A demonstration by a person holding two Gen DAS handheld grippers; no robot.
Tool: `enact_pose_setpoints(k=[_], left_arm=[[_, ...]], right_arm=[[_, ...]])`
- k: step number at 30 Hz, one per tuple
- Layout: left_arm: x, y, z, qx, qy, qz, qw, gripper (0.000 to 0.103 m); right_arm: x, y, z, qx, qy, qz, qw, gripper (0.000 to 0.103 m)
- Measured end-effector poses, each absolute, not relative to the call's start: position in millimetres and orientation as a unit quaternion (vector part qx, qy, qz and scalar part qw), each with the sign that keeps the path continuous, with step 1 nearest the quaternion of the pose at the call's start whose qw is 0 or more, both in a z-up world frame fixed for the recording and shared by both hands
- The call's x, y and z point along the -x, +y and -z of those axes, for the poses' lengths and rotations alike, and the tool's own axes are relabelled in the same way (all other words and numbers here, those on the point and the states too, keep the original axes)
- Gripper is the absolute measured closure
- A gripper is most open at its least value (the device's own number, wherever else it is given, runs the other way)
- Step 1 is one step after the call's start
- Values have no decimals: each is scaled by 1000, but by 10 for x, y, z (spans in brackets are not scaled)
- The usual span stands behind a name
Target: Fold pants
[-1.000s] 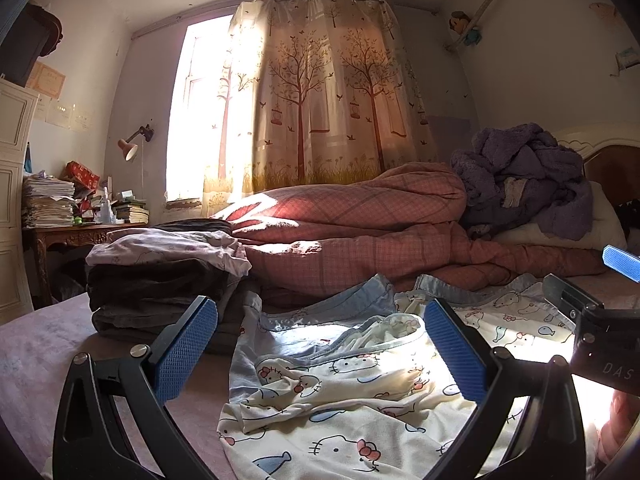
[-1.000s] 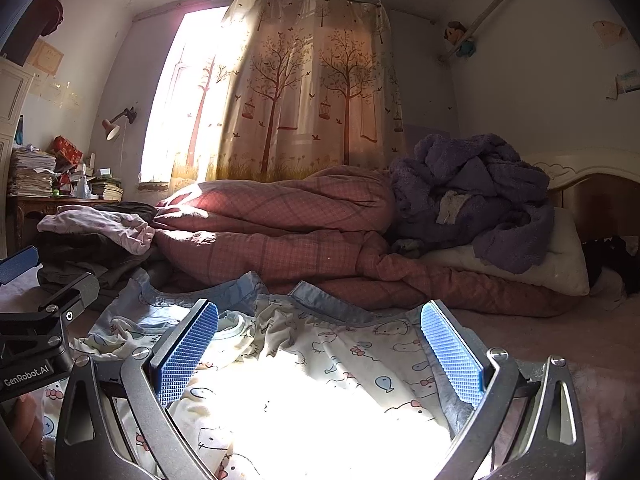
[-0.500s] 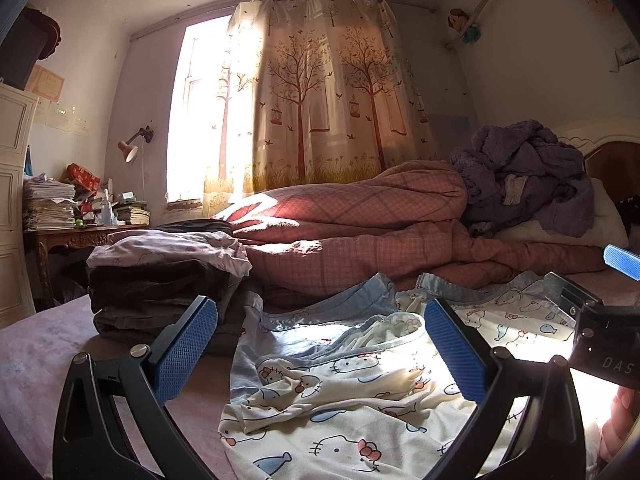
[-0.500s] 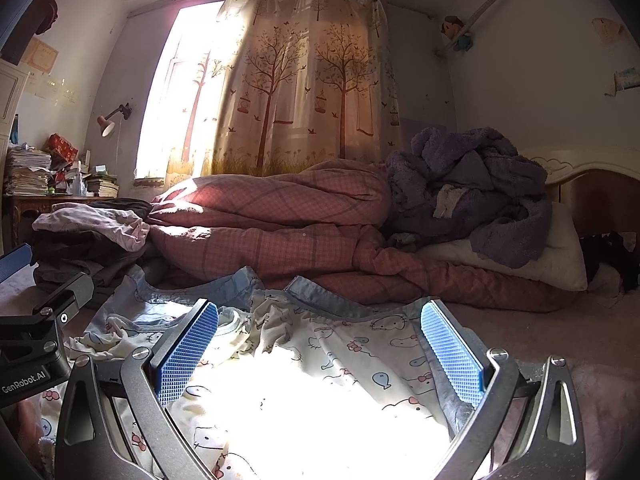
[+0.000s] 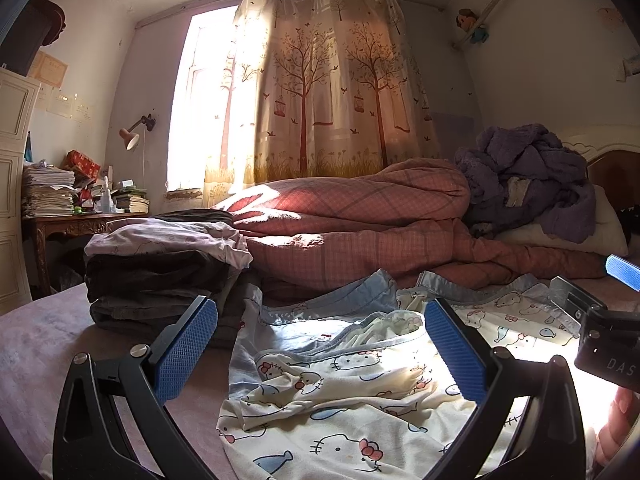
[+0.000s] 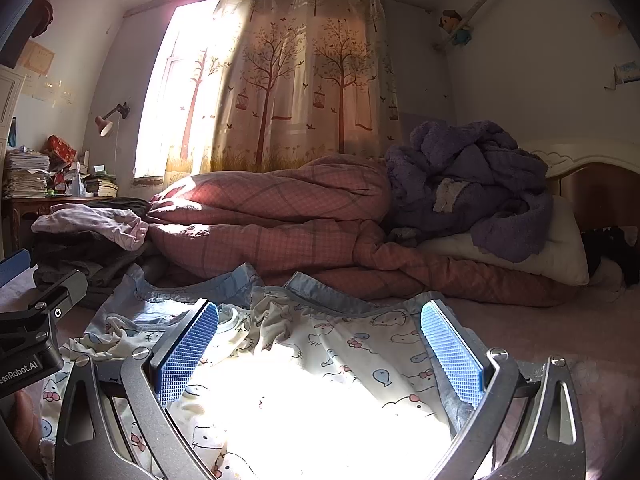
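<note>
pants (image 5: 360, 392) are lying spread out on the bed (image 5: 48, 344), cream with a cartoon cat and fish print and blue trim, kinda rumpled near the waistband and lit up hard by a sun patch. left gripper (image 5: 320, 352) hangs low over the left part of the fabric, pointing toward the window, jaws wide apart with nothing between them. right gripper (image 6: 318, 354) sits just beside it over the right part, same heading, jaws also spread wide and empty. each one shows up at the edge of the other's view, with a bit of a person's hand (image 5: 618, 416) visible behind the right one. a stack of folded clothes (image 5: 160, 264) sits right at the pants' left edge, and a rolled pink quilt (image 5: 360, 232) runs along the far side, close to the blue waistband. bare pink sheet is open on the right side in the right wrist view, and some on the near left too.
</note>
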State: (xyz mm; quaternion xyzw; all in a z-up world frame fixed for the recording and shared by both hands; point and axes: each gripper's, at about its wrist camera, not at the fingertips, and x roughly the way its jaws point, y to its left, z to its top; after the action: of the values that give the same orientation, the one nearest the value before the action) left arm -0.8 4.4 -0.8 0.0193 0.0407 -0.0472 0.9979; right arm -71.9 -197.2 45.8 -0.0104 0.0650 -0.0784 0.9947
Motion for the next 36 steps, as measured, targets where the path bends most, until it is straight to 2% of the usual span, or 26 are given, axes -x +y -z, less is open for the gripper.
enact_pose_setpoints(k=[11,20,28,36], left_arm=[[-84,106,55,2,83,54,995,0],[-61,107,51,-5,81,44,996,0],[75,43,13,-22,44,39,998,0],[178,165,-31,9,14,43,999,0]], right_arm=[[687,-2018,-480,5,78,85,993,1],[650,-2032,-480,2,86,90,992,1],[655,-2032,-482,1,85,90,992,1],[713,-2005,-502,5,83,92,992,1]])
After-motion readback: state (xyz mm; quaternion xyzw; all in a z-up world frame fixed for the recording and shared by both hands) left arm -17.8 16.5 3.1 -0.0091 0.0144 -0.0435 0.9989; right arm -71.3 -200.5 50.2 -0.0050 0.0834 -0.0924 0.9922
